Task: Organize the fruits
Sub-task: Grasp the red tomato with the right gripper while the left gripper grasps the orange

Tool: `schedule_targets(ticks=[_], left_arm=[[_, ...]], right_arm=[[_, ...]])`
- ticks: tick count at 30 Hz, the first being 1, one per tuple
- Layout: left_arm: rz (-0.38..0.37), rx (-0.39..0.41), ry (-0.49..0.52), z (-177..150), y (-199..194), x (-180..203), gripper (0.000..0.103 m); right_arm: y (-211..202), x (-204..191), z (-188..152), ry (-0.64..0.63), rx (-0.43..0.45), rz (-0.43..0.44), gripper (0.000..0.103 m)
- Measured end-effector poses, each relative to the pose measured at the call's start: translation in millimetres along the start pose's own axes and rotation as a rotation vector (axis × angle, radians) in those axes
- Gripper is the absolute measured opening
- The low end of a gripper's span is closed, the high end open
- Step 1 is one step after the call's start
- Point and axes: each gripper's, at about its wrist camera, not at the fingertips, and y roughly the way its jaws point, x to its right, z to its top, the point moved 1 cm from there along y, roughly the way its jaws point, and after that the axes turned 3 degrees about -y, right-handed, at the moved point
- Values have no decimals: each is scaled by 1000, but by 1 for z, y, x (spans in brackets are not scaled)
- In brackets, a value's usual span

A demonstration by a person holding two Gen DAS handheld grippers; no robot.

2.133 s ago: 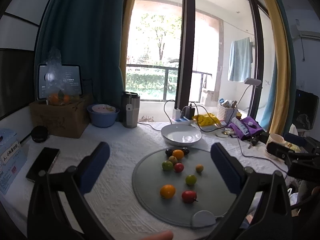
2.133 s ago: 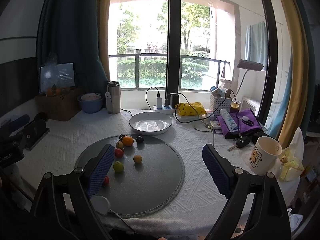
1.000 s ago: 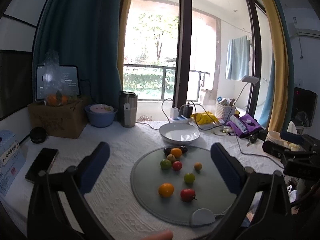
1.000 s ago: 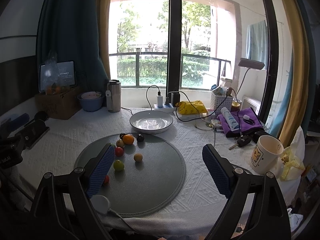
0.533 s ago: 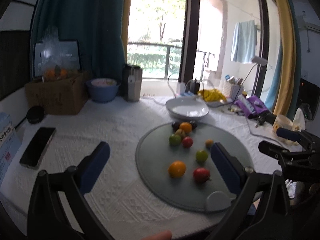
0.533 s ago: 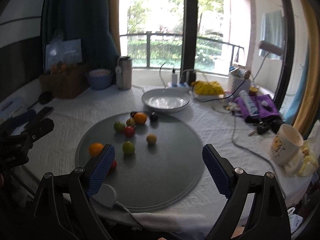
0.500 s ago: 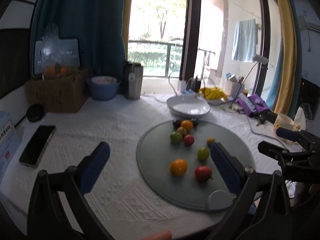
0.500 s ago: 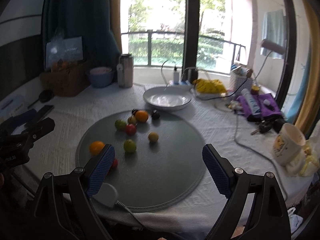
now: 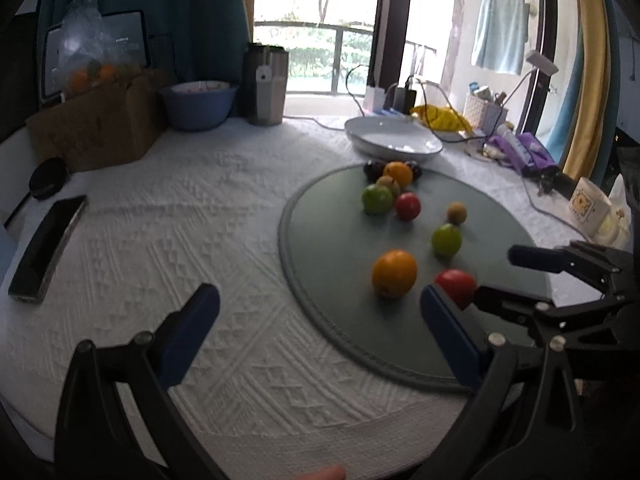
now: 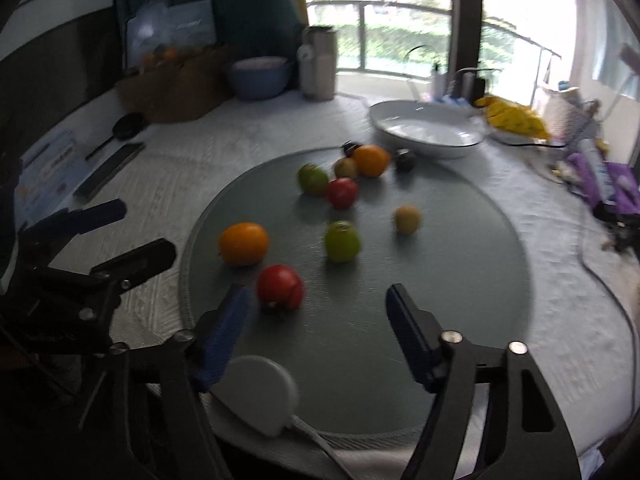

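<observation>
Grey mat (image 10: 460,264); white embossed tablecloth (image 9: 192,216); blue pads (image 9: 448,332).

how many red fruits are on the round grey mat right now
2. One red fruit lies near the mat's front edge, just ahead of the right gripper. The other sits farther back in the cluster by the white bowl. None seems hidden.

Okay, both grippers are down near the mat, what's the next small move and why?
Probably ease the right gripper a little left and forward around the red tomato. The tomato lies nearest, just off its left finger; the jaws, just closing, hold nothing, and the white dish stands empty.
</observation>
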Motion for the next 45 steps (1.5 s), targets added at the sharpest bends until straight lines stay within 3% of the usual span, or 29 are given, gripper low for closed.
schedule_targets(ticks=[3,6,8,10,15,22,25,30,35,42,45], left_arm=[[4,-22,-7,-1,7,-2,101],[5,-33,-2,0,11,0,101],[4,-38,4,3,14,2,101],[2,-43,11,6,19,4,101],[-14,-41,36,14,28,17,99],[-47,-83,70,14,46,36,90],[-53,-101,105,14,52,47,82],[-37,-154,128,11,66,60,55],[-9,-116,91,9,64,56,36],[-83,-58,21,11,45,47,36],[-116,-15,41,20,30,53,36]], right_arm=[[13,-6,2,-29,-22,32,64],[21,-11,3,-49,-43,63,54],[27,-11,4,-56,-55,81,39],[33,-10,4,-60,-69,97,32],[28,-1,3,-52,-46,110,32],[14,22,0,-13,-11,55,32],[8,33,-2,7,0,36,32],[-1,57,-1,32,6,3,32],[-8,79,5,36,-4,-2,32],[-17,81,12,118,-9,-46,32],[-19,71,8,172,-28,-66,32]])
